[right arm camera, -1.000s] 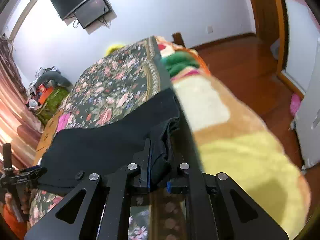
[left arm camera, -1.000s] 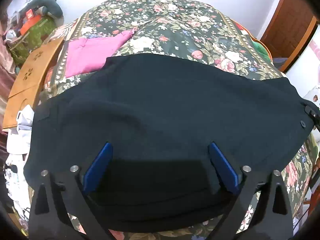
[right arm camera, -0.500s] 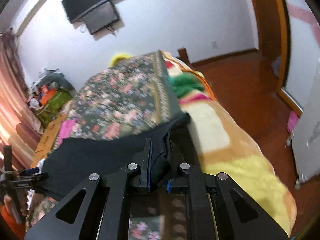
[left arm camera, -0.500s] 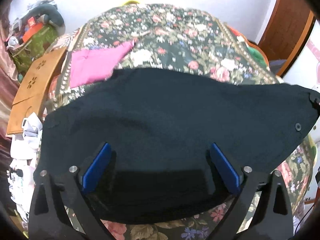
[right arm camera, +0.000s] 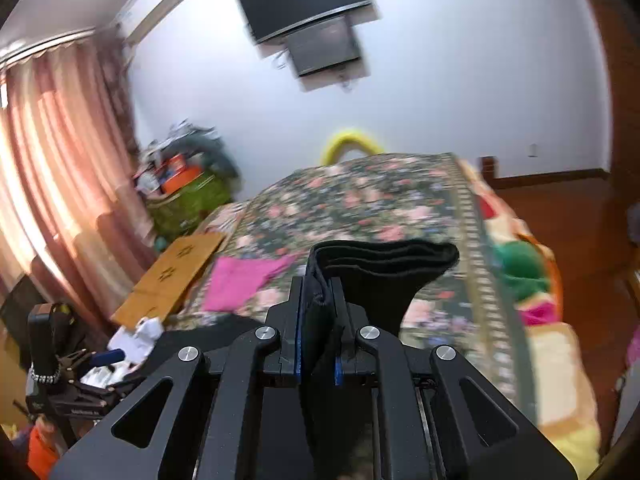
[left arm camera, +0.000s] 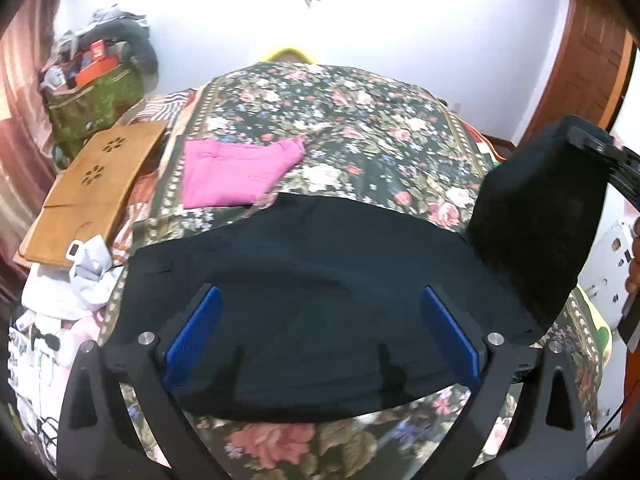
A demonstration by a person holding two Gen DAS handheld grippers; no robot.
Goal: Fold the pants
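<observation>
Black pants [left arm camera: 304,280] lie flat across the near part of the floral bed. My left gripper [left arm camera: 320,332] is open, its blue pads wide apart just above the pants' near edge, holding nothing. My right gripper [right arm camera: 318,320] is shut on the right end of the pants [right arm camera: 384,264] and holds it lifted off the bed. In the left wrist view that raised end [left arm camera: 536,224] stands up at the right, with the right gripper [left arm camera: 600,148] on top of it.
A folded pink garment [left arm camera: 236,172] lies on the floral bedspread [left arm camera: 340,120] behind the pants. A wooden lap board [left arm camera: 96,184] and a white clothes pile [left arm camera: 60,304] sit at the left edge. A green bag [left arm camera: 92,104] stands at the back left. A yellow blanket [right arm camera: 560,380] hangs on the right.
My right gripper has lifted the right end of the pants up off the bed and swung it inward over the bed. My left gripper has stayed open and backed off slightly.
</observation>
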